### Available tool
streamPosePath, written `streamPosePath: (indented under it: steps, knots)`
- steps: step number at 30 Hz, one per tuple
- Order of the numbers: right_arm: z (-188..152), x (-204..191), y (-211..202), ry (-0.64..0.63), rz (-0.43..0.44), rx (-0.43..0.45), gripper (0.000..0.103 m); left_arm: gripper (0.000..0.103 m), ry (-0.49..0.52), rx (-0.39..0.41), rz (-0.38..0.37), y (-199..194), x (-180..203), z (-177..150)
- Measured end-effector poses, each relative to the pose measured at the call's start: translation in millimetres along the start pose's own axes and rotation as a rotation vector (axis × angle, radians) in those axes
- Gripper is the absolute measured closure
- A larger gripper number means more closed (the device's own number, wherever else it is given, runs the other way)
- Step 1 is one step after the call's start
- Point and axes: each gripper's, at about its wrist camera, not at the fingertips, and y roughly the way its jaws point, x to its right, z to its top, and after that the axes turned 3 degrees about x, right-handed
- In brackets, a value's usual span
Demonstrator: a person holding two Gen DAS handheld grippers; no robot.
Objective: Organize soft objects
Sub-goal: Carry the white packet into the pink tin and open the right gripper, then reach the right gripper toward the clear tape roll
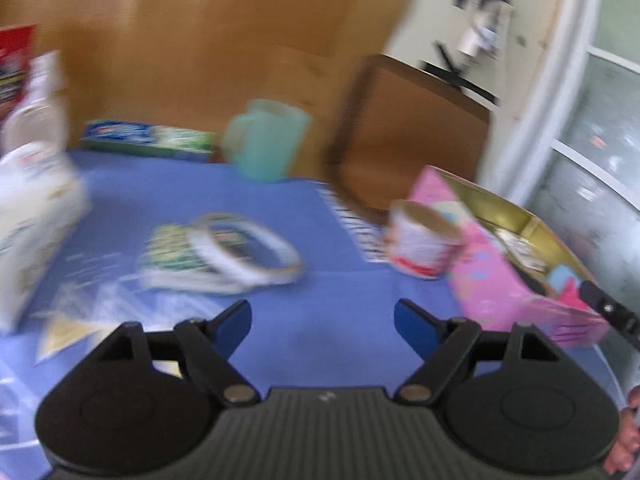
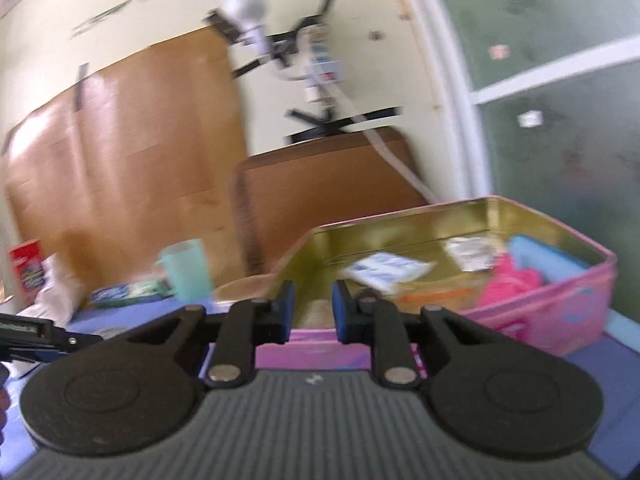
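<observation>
Motion blur is smearing both views. The print on the tape roll (image 1: pixel 248 248) and the packet (image 1: pixel 176 254) under it is blurring past reading. The white bag (image 1: pixel 28 216) is running off the left edge. The right gripper (image 2: pixel 313 312) is hiding the near wall of the tin (image 2: pixel 552 312), and the packets (image 2: pixel 384 268) inside are showing no legible labels.

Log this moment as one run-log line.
left gripper: open, empty, above blue mat | right gripper: narrow gap, empty, at open pink tin box

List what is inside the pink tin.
In the pink tin: a white-blue packet, another pale packet, pink fabric, something blue. The right gripper hides the near corner.
</observation>
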Motion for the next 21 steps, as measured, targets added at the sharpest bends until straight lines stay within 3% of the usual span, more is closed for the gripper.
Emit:
streamPosePath:
  steps: [4,5,8,9,15,19,21]
  knots:
    - [-7,-40,14,-0.042,0.132,-0.11,0.076,0.02,-0.043,0.041,0.126,-15,-47,-6]
    - [-8,-52,22,-0.058,0.165,-0.153,0.071,0.018,-0.065,0.048,0.145,-18,-57,-9]
    - [-14,-91,49,-0.112,0.265,-0.257,0.056,0.014,-0.187,0.08,0.122,-21,-85,-11]
    - [-16,-104,58,-0.134,0.287,-0.278,0.055,0.013,-0.221,0.098,0.12,-22,-91,-11]
    - [-35,-179,119,-0.431,0.349,-0.357,0.055,0.013,-0.255,0.121,0.086,-26,-98,-11]
    - [-46,-197,140,-0.485,0.366,-0.392,0.057,0.013,-0.24,0.139,0.071,-28,-95,-14]
    - [-50,-199,138,-0.513,0.349,-0.388,0.076,0.013,-0.231,0.148,0.065,-28,-93,-14]
